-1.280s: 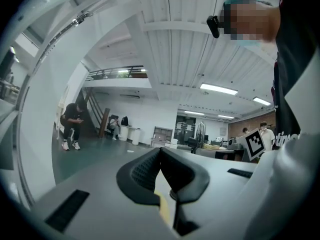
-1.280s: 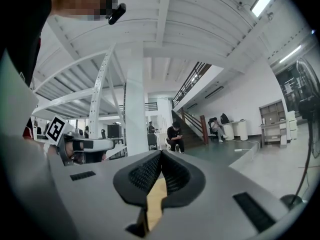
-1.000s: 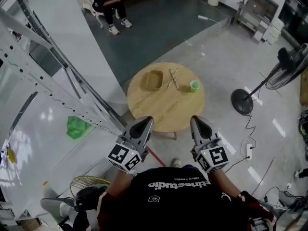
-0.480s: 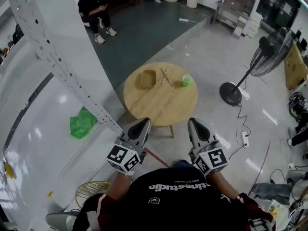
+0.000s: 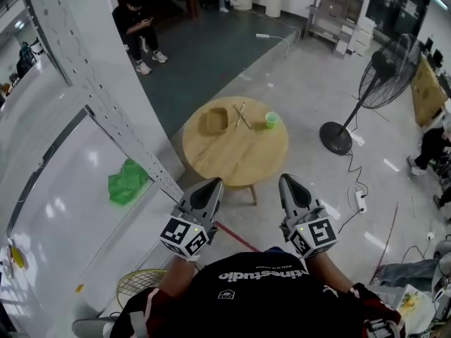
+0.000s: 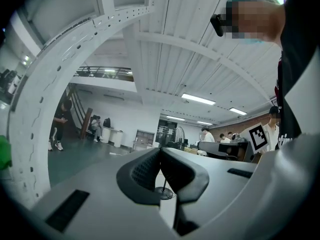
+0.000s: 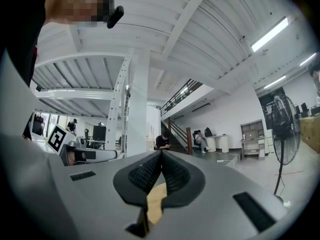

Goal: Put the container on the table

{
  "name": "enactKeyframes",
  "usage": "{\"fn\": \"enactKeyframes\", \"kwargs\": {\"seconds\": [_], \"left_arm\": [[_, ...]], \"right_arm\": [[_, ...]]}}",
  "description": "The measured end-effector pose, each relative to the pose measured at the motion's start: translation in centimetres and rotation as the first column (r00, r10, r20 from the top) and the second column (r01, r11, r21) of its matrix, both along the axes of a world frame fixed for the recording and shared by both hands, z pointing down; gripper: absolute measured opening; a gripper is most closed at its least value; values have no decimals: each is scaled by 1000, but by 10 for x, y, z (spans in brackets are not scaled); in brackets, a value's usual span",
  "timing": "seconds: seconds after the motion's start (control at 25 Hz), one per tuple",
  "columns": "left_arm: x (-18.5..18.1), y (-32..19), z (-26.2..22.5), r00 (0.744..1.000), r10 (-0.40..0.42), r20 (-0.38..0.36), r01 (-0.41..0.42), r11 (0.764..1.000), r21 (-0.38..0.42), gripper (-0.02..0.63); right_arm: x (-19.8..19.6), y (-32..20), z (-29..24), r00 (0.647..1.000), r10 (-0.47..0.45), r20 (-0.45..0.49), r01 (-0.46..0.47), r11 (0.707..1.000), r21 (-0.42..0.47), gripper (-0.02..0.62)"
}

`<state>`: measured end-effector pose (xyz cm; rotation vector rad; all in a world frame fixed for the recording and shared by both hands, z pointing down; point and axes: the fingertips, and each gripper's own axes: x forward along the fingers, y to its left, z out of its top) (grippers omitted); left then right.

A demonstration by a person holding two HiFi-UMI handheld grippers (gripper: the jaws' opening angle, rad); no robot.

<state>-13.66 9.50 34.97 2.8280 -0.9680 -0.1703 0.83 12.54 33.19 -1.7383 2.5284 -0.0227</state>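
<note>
Since 1 second ago the view swings: fan (image 5: 387,65) slides from the right edge to the upper right, and table (image 5: 239,160) stays mid-frame. Container (image 5: 216,120) already sits on its upper-left part, near 2 sticks (image 5: 242,115) and a cup (image 5: 271,120). Left gripper (image 5: 211,184) and right gripper (image 5: 289,181), low in frame, are pinched closed and empty. My guess at the risk: poking in closed could shove it off the edge.

glossy grey floor (image 5: 331,83) all around, with a darker floor patch (image 5: 204,55) at the back. a white perforated steel column (image 5: 91,97) stands on the left and a pedestal fan (image 5: 386,72) on the right, and strip lights (image 7: 270,34) glow overhead.
</note>
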Motion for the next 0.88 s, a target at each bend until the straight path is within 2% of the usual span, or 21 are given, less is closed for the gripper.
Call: {"fn": "enactKeyframes", "kwargs": {"seconds": [0.32, 0.52, 0.68, 0.88], "left_arm": [[0, 5, -4, 999, -35, 11, 35, 999, 17, 25], [26, 2, -32, 999, -34, 21, 33, 999, 14, 25], [45, 3, -17, 999, -26, 21, 25, 1000, 9, 25], [36, 13, -4, 1000, -17, 18, 16, 1000, 10, 25]], "right_arm": [[7, 10, 4, 999, 29, -20, -29, 1000, 5, 12], [34, 11, -18, 999, 37, 10, -37, 999, -6, 12], [51, 12, -2, 999, 36, 18, -35, 999, -11, 12], [40, 23, 13, 999, 39, 21, -38, 999, -16, 12]]}}
